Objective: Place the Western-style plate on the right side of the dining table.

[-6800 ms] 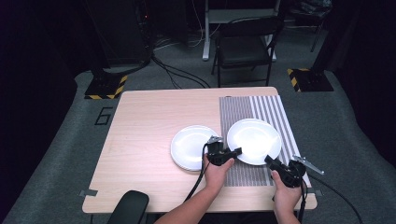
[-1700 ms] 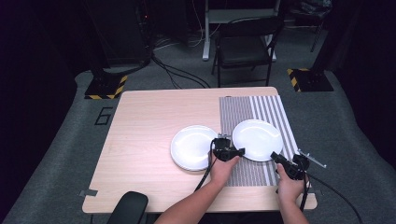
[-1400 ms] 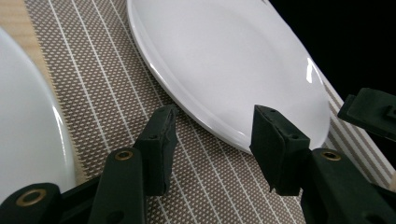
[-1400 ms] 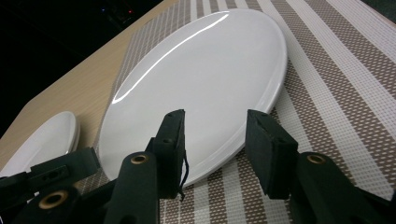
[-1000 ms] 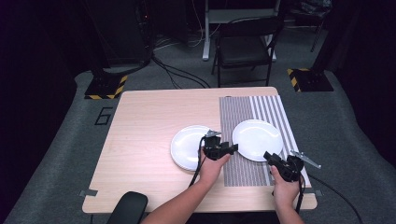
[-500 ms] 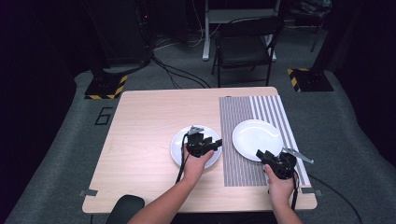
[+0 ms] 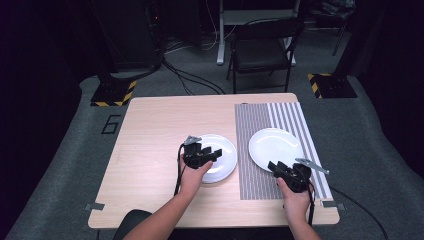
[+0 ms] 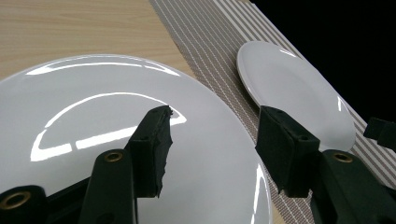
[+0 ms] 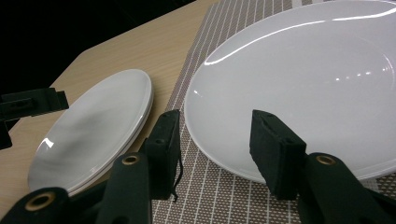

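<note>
Left hand-held gripper point(image 7: 212, 154) spread above bare-table plate point(image 7: 222, 160), right hand-held gripper point(image 7: 274, 166) gaping

Both plates are plain glossy white: one point(image 7: 219, 155) sits on the bare table left of the mat, the other point(image 7: 276, 145) on the mat itself. The mat point(image 7: 260, 150) is grey-brown with thin pale stripes running its length; its right-hand part shows broader white and grey bands. The table point(image 7: 155, 135) is light wood with a fine grain. Both grippers, the left point(image 7: 202, 156) and the right point(image 7: 286, 172), are black, with small brass-coloured rivets at the jaw roots. The floor point(image 7: 60, 165) left of the table is dark grey carpet, with two yellow-and-black hazard-striped blocks point(image 7: 112, 94) beyond the table.
</note>
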Demonstrator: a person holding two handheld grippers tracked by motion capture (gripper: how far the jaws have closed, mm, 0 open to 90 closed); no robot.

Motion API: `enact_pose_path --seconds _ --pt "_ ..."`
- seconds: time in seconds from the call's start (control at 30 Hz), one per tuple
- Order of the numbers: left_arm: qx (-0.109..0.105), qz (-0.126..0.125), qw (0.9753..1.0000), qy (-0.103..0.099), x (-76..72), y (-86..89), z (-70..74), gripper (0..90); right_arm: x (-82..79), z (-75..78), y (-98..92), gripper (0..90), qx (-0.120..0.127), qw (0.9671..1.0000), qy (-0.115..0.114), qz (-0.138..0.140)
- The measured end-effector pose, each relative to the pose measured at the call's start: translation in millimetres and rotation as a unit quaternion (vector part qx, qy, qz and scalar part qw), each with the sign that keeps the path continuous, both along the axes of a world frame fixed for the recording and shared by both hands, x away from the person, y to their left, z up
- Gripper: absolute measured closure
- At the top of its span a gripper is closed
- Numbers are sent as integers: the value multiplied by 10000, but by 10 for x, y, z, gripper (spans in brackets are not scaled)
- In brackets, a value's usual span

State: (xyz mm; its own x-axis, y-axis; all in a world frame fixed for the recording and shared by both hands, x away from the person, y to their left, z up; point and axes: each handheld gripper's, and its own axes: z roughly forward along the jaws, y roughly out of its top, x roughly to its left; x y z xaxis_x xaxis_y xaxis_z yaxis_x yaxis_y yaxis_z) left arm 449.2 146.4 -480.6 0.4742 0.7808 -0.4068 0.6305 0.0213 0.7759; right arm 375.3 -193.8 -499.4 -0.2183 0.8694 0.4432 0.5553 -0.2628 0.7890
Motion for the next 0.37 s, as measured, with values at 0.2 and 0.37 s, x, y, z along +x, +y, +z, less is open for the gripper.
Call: enact_pose_path --seconds 0.2,0.37 --pt "-32 14 10000 -53 -8 172 19 440 -12 -6 38 521 -29 10000 14 48" --pt "-206 143 9997 74 1 388 -37 422 -35 7 105 499 -202 9996 -99 194"
